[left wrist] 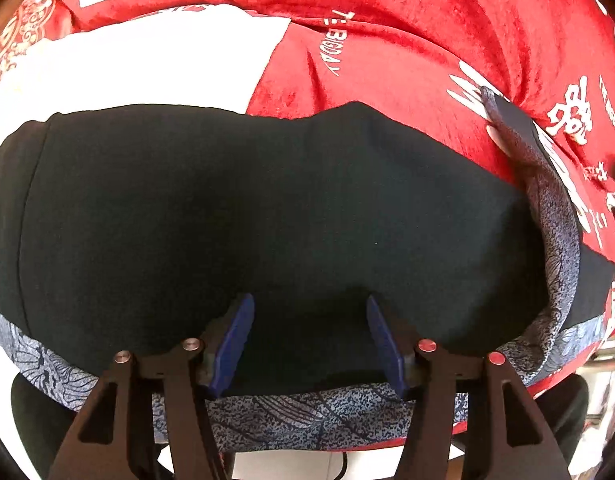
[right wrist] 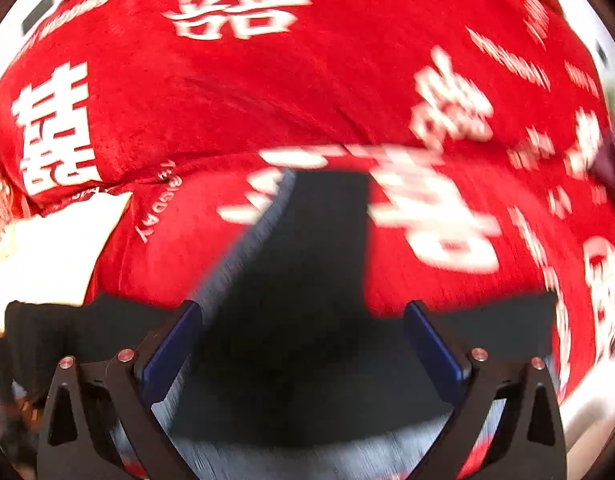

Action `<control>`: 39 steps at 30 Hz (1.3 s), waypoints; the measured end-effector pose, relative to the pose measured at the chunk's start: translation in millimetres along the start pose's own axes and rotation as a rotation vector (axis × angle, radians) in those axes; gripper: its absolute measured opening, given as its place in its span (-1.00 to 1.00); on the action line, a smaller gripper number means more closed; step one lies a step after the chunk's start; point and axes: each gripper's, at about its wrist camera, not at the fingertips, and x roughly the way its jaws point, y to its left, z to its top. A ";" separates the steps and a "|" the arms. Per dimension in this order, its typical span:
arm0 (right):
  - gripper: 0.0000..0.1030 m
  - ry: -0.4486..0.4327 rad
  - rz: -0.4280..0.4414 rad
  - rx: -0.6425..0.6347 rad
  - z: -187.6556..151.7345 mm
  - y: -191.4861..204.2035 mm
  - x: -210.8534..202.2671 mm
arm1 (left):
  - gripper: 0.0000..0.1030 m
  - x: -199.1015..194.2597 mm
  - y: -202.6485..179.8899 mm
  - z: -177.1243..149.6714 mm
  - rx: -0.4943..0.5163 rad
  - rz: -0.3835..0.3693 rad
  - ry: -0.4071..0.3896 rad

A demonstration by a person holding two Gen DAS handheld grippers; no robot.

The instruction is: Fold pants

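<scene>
A red cloth (left wrist: 407, 32) printed with white characters and small lettering covers the whole surface ahead of both tongs, rumpled into low ridges. A plain white sheet (left wrist: 147, 68) lies on it ahead and to the left of the left tongs; in the right wrist view the same white sheet (right wrist: 55, 248) sits far off to the left.

The pants (left wrist: 247, 208), black with a grey-blue patterned lining or trim, lie spread on the red cloth directly in front of the left tongs, filling most of that view. The patterned band (left wrist: 307, 412) runs along the near edge under the tongs and curls up the right side. In the right wrist view, which is blurred, the pants (right wrist: 299, 300) reach forward between the fingers as a dark tapering strip with a patterned edge on its left.

The left tongs (left wrist: 307, 344) stand with blue-padded fingers (left wrist: 235, 340) spread moderately apart above the near part of the pants, gripping nothing visible. The right tongs (right wrist: 303, 352) are spread wider, dark cloth lying between the fingers (right wrist: 435, 348); the pads are not closed on it.
</scene>
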 end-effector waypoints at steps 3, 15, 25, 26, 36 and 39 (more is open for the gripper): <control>0.95 0.103 -0.029 -0.046 24.6 38.8 43.4 | 0.17 -2.0 4.0 0.3 -0.008 -0.004 0.000; -0.85 0.162 0.012 0.244 12.8 -32.7 70.0 | 0.17 -3.0 12.2 -0.1 -0.022 -0.031 -0.002; -0.77 0.093 0.179 0.565 -134.6 -152.0 -0.5 | 0.17 -0.5 6.3 -0.2 -0.012 0.005 0.000; -0.72 0.086 0.194 0.555 -141.6 -154.9 1.7 | 0.17 -0.3 4.7 -0.1 -0.008 0.011 0.001; 0.61 -0.120 0.218 0.669 -132.4 -227.1 -20.6 | 0.17 -12.3 -31.5 -8.8 0.094 -0.022 0.001; 0.58 -0.137 0.276 0.667 -130.4 -249.3 -13.5 | 0.17 -9.2 -54.6 -14.0 0.150 -0.049 0.019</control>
